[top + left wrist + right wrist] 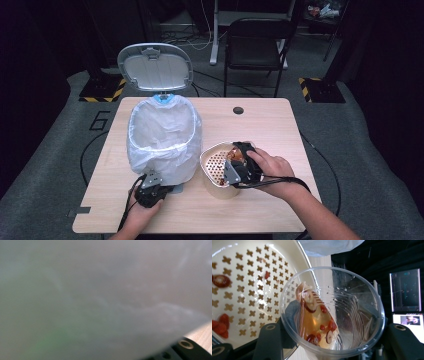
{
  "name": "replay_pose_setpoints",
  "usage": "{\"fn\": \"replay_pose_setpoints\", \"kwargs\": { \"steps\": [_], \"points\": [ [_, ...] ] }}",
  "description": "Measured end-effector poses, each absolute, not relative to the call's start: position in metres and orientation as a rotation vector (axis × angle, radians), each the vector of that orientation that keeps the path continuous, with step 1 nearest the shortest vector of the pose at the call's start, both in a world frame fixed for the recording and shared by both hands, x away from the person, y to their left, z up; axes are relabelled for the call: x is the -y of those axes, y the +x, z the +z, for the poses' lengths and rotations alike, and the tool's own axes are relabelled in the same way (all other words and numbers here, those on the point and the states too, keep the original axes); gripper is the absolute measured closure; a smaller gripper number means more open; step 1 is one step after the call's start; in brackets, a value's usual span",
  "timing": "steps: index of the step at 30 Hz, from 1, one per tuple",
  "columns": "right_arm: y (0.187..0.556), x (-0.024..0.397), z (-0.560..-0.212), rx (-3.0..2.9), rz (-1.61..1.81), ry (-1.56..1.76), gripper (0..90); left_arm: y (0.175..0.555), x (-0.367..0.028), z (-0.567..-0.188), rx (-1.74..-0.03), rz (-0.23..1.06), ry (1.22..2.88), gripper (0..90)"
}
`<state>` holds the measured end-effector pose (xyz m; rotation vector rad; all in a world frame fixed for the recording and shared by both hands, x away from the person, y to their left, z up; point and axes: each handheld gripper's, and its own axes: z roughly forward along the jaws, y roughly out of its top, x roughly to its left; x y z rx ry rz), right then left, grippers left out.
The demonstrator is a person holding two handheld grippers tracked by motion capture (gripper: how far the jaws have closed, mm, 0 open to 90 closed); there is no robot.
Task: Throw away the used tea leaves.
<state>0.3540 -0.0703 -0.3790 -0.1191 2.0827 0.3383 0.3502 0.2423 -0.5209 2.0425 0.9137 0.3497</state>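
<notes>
My right gripper [243, 161] is shut on a clear plastic cup [352, 315], holding it tilted over a cream strainer bowl [212, 165] right of the table's centre. An amber liquid with red fruit slices and berries lies in the cup. A few red pieces rest on the perforated strainer [249, 277]. My left gripper [156, 189] sits at the near base of a bin lined with a white bag [162, 135]. The bag's film [100, 295] is pressed close against the left gripper's camera, hiding its jaws except for one black finger [186, 348].
The bin's grey lid [155, 66] stands open behind it. The wooden table [260, 125] has a cable hole [238, 110] near its far edge. A black folding chair [255, 45] stands beyond the table. A lit monitor [405, 290] shows in the right gripper view.
</notes>
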Motion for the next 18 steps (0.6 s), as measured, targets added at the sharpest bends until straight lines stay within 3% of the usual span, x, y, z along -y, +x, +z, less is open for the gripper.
{"fn": "replay_pose_setpoints", "kwargs": {
  "steps": [18],
  "points": [
    [0.3469, 0.062, -0.3883, -2.006, 0.143, -0.282, 41.7, 0.3502, -0.2423, -0.5208, -0.915, 0.349, 2.043, 90.0]
  ]
}}
